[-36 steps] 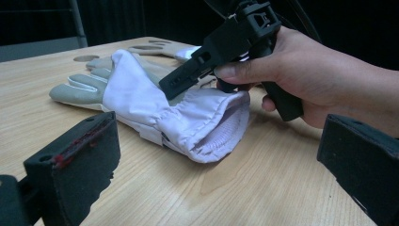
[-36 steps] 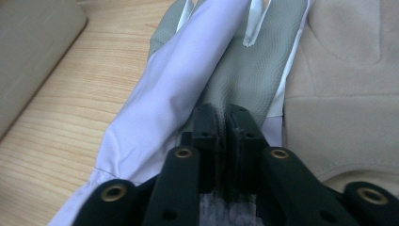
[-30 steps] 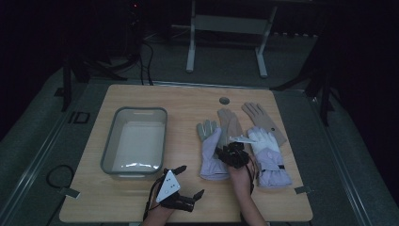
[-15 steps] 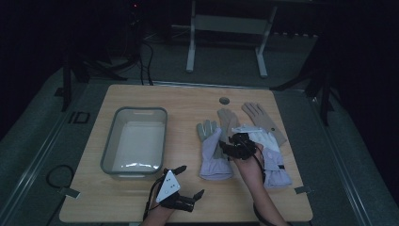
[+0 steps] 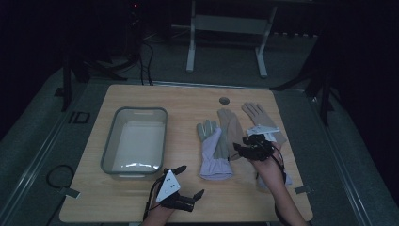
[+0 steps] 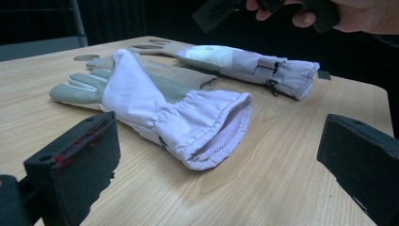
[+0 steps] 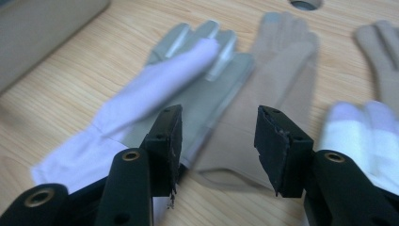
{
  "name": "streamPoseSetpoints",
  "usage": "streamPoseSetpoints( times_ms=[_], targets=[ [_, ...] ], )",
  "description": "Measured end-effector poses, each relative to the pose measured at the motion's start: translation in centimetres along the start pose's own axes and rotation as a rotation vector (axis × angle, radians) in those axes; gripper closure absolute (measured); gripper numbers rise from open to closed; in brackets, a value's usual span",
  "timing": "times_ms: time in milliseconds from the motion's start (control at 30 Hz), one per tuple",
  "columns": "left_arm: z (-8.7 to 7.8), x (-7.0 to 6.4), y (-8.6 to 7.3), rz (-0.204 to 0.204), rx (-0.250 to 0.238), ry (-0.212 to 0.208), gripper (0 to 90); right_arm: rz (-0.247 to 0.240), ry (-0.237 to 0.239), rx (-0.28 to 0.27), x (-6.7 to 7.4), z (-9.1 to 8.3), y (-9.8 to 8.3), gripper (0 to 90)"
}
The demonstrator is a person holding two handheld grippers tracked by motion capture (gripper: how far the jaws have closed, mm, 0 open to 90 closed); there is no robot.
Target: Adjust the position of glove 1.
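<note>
From above, my right claw (image 5: 242, 147) hangs over the tan glove (image 5: 230, 127), beside the purple glove (image 5: 212, 153) on the table (image 5: 188, 101). My left claw (image 6: 221, 160) gapes, empty. My right claw's jaws, just opening, hold nothing.
</note>
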State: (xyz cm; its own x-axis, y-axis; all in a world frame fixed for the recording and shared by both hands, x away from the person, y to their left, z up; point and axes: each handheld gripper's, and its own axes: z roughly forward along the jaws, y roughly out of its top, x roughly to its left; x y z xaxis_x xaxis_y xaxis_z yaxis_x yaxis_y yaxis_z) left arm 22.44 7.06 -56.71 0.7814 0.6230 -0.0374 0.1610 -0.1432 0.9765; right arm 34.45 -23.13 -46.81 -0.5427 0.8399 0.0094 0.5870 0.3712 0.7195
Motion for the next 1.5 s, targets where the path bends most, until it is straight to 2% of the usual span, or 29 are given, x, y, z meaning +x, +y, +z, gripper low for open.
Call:
streamPoseSetpoints(
  times_ms=[200, 267, 300, 433, 533, 667, 700, 833, 867, 1033, 1133, 1167, 1267, 1333, 1400, 1500],
  targets=[
    [0.0, 0.0, 0.0, -0.001, 0.000, 0.001, 0.0, 0.033, -0.010, -0.001, -2.5, -1.3, -1.1, 50.0],
    [0.0, 0.0, 0.0, -0.002, 0.000, 0.002, 0.0, 0.036, -0.011, 0.001, -2.9, -1.6, -1.3, 49.5],
    [0.0, 0.0, 0.0, -0.003, 0.000, 0.002, 0.0, 0.036, -0.023, 0.002, -3.5, -1.9, -1.7, 49.5],
    [0.0, 0.1, 0.0, -0.008, -0.002, 0.002, 0.0, 0.033, -0.044, 0.012, -4.6, -2.5, -2.4, 49.9],
    [0.0, 0.1, 0.0, -0.010, -0.004, 0.004, 0.0, 0.023, -0.059, 0.033, -5.9, -3.3, -3.6, 50.2],
    [0.0, 0.1, 0.0, -0.010, -0.003, 0.004, 0.0, 0.021, -0.051, 0.031, -6.8, -4.1, -4.5, 50.8],
    [0.0, 0.1, 0.0, -0.009, -0.002, 0.004, 0.0, 0.010, -0.046, 0.030, -7.3, -4.6, -5.0, 51.6],
    [0.0, 0.1, 0.0, -0.009, -0.002, 0.005, 0.0, 0.000, -0.046, 0.029, -7.9, -5.2, -5.5, 51.8],
    [0.0, 0.1, 0.0, -0.009, 0.000, 0.005, 0.0, -0.016, -0.043, 0.035, -8.5, -5.4, -6.0, 51.8],
    [0.0, 0.0, 0.0, -0.008, -0.001, 0.005, 0.0, -0.012, -0.037, 0.060, -9.1, -4.9, -6.4, 51.7],
    [0.0, 0.0, 0.0, -0.008, -0.003, 0.005, 0.0, 0.005, -0.032, 0.085, -9.5, -3.9, -6.9, 51.2],
    [0.0, 0.0, 0.0, -0.009, -0.001, 0.006, 0.0, 0.023, -0.020, 0.098, -9.9, -3.1, -7.2, 49.7],
    [0.0, 0.1, 0.0, -0.008, -0.001, 0.004, 0.0, 0.032, -0.020, 0.115, -10.2, -2.2, -7.5, 47.8],
    [0.0, 0.1, 0.0, -0.007, 0.001, 0.004, 0.0, 0.052, 0.000, 0.116, -10.6, -1.4, -7.9, 45.3],
    [0.0, 0.0, 0.0, -0.007, 0.001, 0.004, 0.0, 0.051, 0.004, 0.122, -10.6, -0.8, -8.4, 47.7],
    [0.0, 0.0, 0.0, -0.006, 0.001, 0.005, 0.0, 0.051, 0.012, 0.100, -10.4, -0.2, -9.2, 55.1]
  ],
)
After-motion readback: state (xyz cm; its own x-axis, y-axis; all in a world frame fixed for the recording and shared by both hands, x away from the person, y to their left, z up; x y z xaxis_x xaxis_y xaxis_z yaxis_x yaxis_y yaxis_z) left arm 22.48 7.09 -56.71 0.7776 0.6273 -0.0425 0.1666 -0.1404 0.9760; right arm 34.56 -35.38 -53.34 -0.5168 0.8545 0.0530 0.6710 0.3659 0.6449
